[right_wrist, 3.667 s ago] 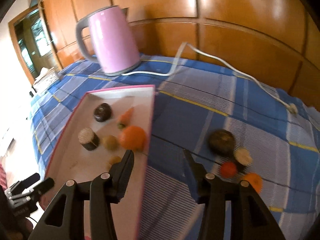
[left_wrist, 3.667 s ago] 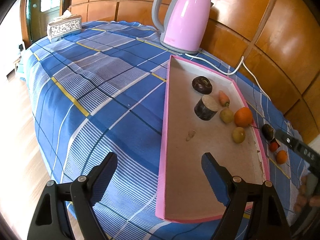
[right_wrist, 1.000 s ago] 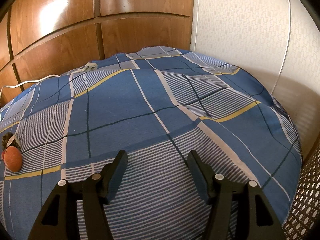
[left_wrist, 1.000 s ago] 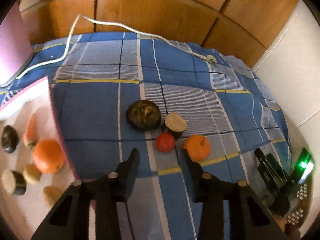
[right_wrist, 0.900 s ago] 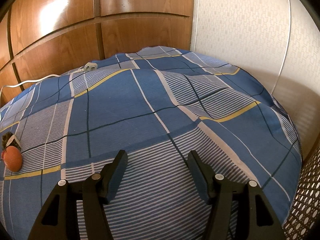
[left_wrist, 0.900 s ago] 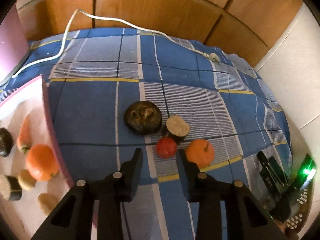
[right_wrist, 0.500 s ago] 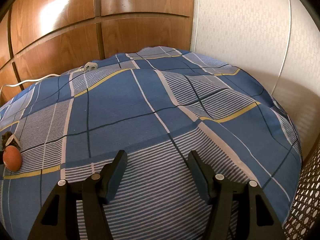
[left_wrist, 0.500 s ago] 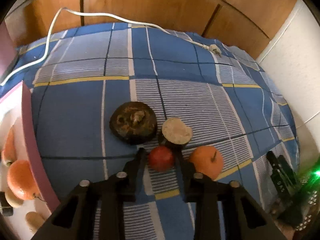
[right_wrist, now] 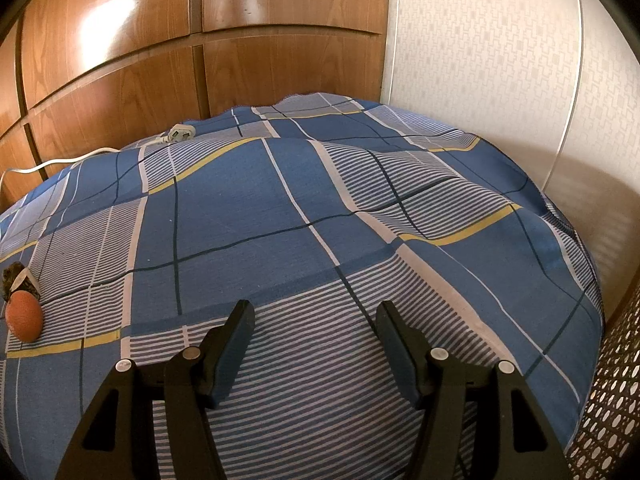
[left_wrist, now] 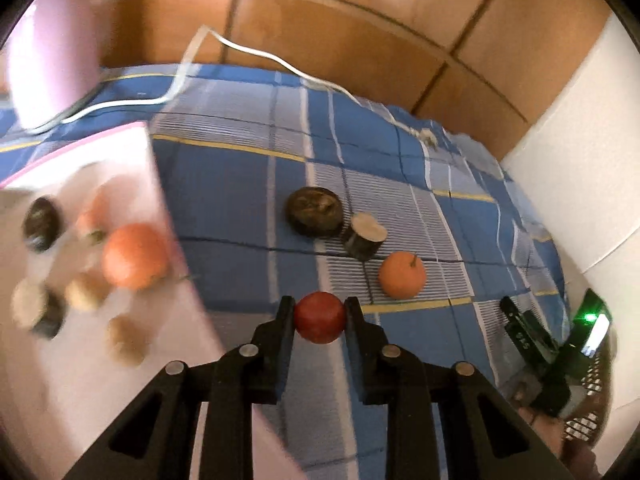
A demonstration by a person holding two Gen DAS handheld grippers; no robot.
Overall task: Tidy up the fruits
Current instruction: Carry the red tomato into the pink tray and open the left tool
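Observation:
My left gripper is shut on a small red fruit, held a little above the blue checked cloth. On the cloth beyond it lie a small orange, a dark cut cylinder piece and a dark round fruit. To the left is the pink-rimmed tray, blurred, holding an orange and several other pieces. My right gripper hangs open over bare cloth, with nothing between its fingers. The small orange shows at that view's far left edge.
A pink kettle stands at the back left, its white cord running across the cloth to a plug. Wood panelling backs the table, a white wall stands on the right, and a wicker basket sits at the right edge.
My left gripper closed on the red fruit, lifted it off the cloth and swung left toward the tray, which now fills more of the view. The right gripper has not moved.

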